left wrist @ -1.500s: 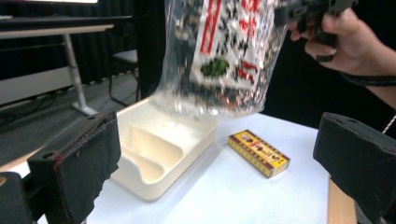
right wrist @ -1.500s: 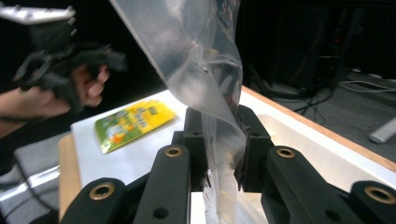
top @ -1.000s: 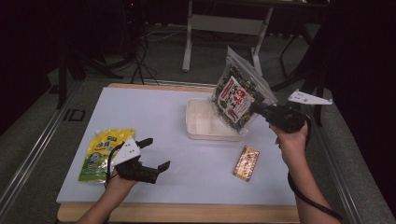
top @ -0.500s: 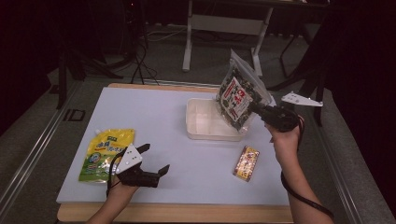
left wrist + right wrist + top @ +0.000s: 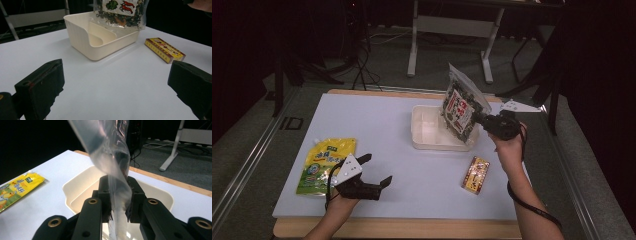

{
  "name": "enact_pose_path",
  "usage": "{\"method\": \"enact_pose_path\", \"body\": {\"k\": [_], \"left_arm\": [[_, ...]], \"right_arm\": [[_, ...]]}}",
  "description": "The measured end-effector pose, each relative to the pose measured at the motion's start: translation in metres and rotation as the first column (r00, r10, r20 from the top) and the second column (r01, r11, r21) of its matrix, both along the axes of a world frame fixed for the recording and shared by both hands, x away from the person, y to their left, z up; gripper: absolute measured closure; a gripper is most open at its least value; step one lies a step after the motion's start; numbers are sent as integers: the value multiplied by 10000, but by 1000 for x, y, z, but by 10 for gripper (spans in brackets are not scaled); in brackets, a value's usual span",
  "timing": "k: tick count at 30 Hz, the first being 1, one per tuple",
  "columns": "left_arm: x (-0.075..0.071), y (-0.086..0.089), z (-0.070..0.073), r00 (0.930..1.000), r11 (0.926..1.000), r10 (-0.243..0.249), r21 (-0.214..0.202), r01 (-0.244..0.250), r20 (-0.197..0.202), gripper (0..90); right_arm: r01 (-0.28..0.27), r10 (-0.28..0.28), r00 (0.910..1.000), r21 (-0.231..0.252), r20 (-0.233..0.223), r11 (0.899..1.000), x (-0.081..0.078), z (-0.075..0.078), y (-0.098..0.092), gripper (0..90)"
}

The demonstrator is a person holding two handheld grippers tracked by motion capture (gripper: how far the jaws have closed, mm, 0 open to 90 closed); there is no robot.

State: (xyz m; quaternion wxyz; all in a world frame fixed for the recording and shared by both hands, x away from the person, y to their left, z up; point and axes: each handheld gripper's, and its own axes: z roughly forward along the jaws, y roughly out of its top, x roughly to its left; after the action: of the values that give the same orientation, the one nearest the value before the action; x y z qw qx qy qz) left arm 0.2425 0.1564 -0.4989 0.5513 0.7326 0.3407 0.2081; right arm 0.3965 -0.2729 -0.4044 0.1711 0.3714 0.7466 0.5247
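Right gripper (image 5: 482, 120) is clamped on the clear plastic bag of dark dried food with a printed label (image 5: 460, 109), hanging over the cream rectangular plastic tub (image 5: 424, 142) near the worktop's far right edge. Best lowered straight so the bag's bottom clears the rim before release; the tub looks empty. Left gripper (image 5: 374, 170) rests wide open, holding nothing, by the near edge.

Looks like a lab or test room I'm working in, not a home: a plain white table (image 5: 422, 165) with a wood edge, standing on grey carpet floor (image 5: 242, 165), dark all around. Behind it there's a metal desk frame (image 5: 452, 30) and loose cables (image 5: 362, 65) on the floor. A floor rail (image 5: 257, 150) runs along the table's left side.
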Motion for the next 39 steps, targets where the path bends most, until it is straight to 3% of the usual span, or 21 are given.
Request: {"method": "enact_pose_path", "body": {"k": [15, 26, 31, 39], "left_arm": [[2, 1, -3, 9996, 9999, -115, 10, 116, -239, 9], [2, 3, -5, 9995, 9999, -123, -11, 122, -304, 9], [4, 4, -6, 9992, 9999, -72, -91, 68, -398, 9], [5, 5, -6, 9985, 9995, -124, -281, 109, -537, 9]], "right_arm": [[-54, 56, 9999, 199, -98, 9998, 10, -5, -1, 773], [-78, 65, 9990, -313, -433, 9995, 20, -26, 10, 772], [16, 2, 9992, 431, -411, 9991, 22, -36, 1, 771], [123, -115, 9988, 167, -470, 9998, 25, -32, 4, 758]]}}
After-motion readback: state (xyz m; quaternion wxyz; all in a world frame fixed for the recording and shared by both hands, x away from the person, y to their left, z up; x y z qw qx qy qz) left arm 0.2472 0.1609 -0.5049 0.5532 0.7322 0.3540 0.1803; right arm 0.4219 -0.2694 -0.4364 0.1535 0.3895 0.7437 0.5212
